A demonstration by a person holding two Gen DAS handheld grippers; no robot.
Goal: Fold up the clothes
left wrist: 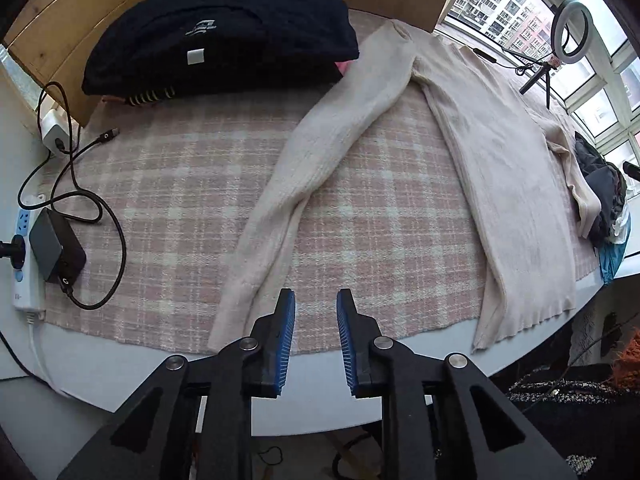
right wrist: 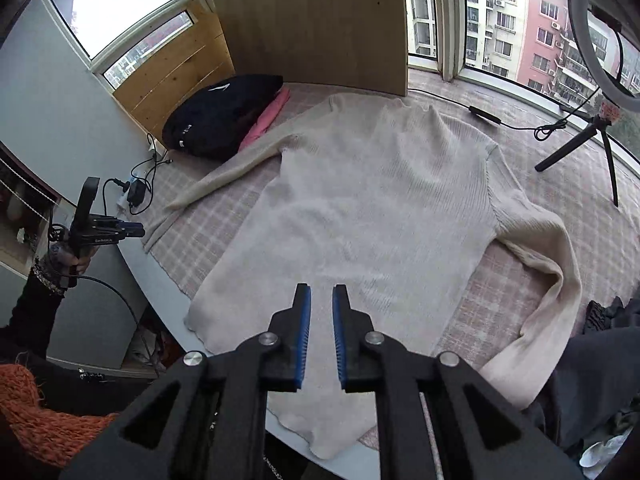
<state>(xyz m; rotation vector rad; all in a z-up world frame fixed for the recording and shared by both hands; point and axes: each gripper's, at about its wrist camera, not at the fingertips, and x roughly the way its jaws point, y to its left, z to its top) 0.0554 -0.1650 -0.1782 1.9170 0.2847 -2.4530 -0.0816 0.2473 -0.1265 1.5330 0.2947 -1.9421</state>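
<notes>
Basically nothing is folded yet: the cream sweater (right wrist: 372,208) lies spread flat, front up, on the pink plaid cloth (left wrist: 180,184), collar toward the wooden board (right wrist: 312,24) and hem hanging a little over the cloth's near edge. Both sleeves are out: the left sleeve (left wrist: 312,168) runs diagonally away from the sweater body toward the near edge, the right sleeve (right wrist: 540,288) bends down alongside the body. Left gripper (left wrist: 316,300) hovers with its jaws apart and empty, just beside the left sleeve's cuff end; right gripper (right wrist: 321,296) hovers over the sweater's lower body, jaws parted with a narrow gap, holding nothing. A stack of dark folded clothes (left wrist: 220,32) sits beyond the left sleeve, near the board (likely the done pile). Step in hand looks like the first fold, so the next move probably calls for the left gripper to drop onto the cuff, pinch it, and carry the sleeve across the sweater body.
</notes>
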